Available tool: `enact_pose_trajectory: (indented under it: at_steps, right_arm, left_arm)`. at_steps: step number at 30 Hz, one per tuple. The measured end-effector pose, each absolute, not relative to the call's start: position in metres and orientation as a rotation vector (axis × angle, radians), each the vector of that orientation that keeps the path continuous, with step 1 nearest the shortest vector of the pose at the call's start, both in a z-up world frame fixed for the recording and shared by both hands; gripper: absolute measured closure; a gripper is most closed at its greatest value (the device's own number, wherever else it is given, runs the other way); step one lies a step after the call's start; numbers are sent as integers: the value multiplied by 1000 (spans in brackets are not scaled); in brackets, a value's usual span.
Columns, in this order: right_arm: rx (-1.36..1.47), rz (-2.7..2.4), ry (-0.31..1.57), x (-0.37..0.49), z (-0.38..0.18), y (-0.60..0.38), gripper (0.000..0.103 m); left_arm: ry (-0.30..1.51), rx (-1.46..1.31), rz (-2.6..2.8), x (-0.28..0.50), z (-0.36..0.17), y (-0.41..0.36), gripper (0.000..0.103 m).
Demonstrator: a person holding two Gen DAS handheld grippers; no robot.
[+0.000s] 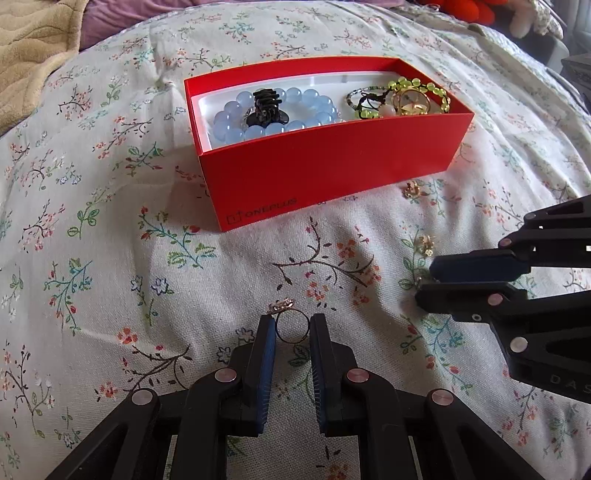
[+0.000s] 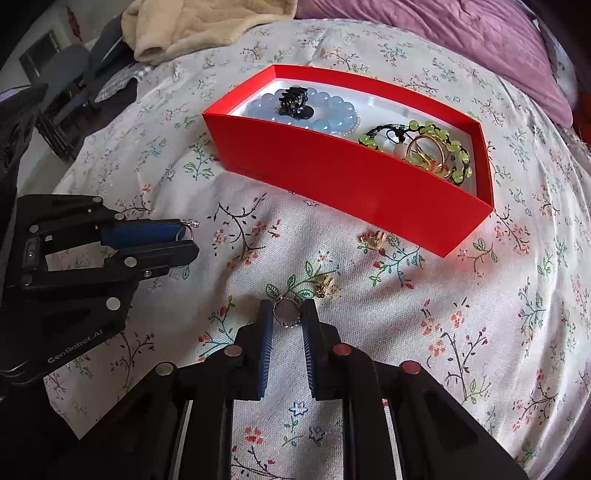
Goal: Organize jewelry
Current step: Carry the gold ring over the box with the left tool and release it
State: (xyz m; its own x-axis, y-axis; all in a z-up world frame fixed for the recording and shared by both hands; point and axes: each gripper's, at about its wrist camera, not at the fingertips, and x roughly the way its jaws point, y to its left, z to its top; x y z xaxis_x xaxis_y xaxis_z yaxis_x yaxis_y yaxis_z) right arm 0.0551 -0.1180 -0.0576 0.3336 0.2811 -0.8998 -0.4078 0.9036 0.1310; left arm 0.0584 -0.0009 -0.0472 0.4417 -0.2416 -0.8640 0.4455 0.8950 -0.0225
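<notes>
Both wrist views: steeply down, shared box (image 1: 332,155)

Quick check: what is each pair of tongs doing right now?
Left tongs: closed on a thin ring.
Right tongs: closed on a round silver ring.

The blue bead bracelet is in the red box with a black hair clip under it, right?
Not quite. The blue bead bracelet is in the red box, but the black hair clip sits on top of it, not under it. The left wrist view shows this.

Floral bedspread (image 1: 110,258), purple quilt (image 2: 461,33), beige blanket (image 2: 192,26)
</notes>
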Motion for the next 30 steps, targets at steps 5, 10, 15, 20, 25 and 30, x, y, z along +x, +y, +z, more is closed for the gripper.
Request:
enact_pose_trajectory:
  at_steps: [5, 10, 15, 20, 25, 30]
  right_arm:
    - [-103, 452, 1131, 53, -44, -124, 86]
    - [-61, 430, 1113, 56, -27, -134, 86]
    - [0, 416, 1063, 61, -2, -149, 86]
    - [60, 394, 1024, 69, 15, -167, 86]
    - [119, 372, 1012, 82, 22, -178, 86]
    - [179, 352, 1005, 99, 23, -185, 86]
  left_arm:
    - [1015, 204, -430, 59, -38, -1, 90]
    - [989, 176, -436, 63, -26, 0, 90]
    - [959, 144, -435, 72, -11, -2, 90]
    - [928, 99, -429, 83, 2, -5, 90]
    - [904, 53, -430, 98, 11, -13, 90]
    - [890, 21, -421, 113, 15, -26, 90]
